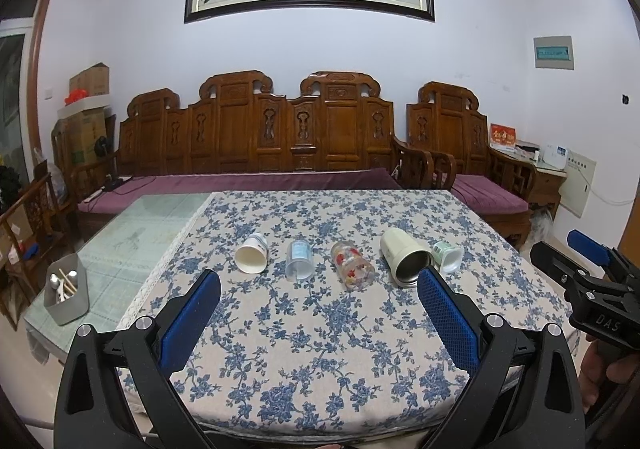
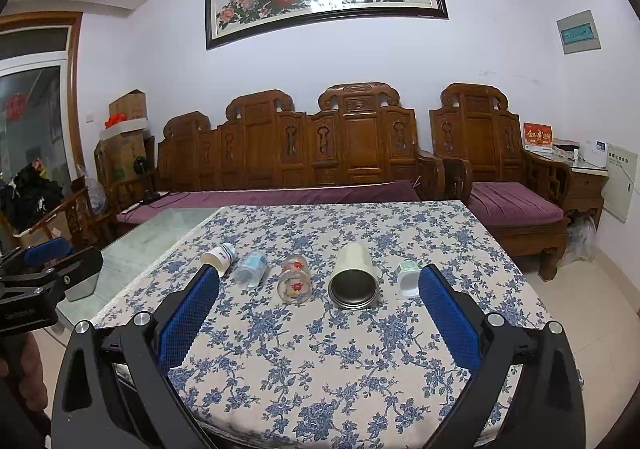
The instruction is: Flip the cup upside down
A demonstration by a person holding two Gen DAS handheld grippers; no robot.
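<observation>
Five cups lie on their sides in a row across a desk (image 1: 320, 349) covered with a blue-and-white floral cloth, their mouths turned toward the near edge, and none yet stands upside down. From left to right they are a white paper cup (image 1: 252, 253) with a printed band, a clear plastic cup (image 1: 300, 261) with a pale blue label, a clear glass tumbler with red flower prints (image 1: 353, 265), a tall cream-coloured insulated cup with a steel-lined mouth (image 1: 403, 257) and a small white-and-green plastic cup (image 1: 449, 256), which lies just beside the cream one.

The job appears to be at its opening step: approach, with no cup chosen or touched. The left tool (image 1: 320, 289) hovers over the near part of the cloth, its blue mesh-padded fingers spread wide and gripping nothing. The right tool (image 2: 320, 283) hangs likewise wide apart and empty, its view centred on the steel-lined cup (image 2: 354, 277), with the small white-and-green cup (image 2: 408, 277) showing beside its right finger.

The next move likely calls for bringing one tool forward and low until its fingers straddle a cup's wall, closing, lifting, then turning the wrist so the mouth faces the cloth. The round cups could roll if nudged.
</observation>
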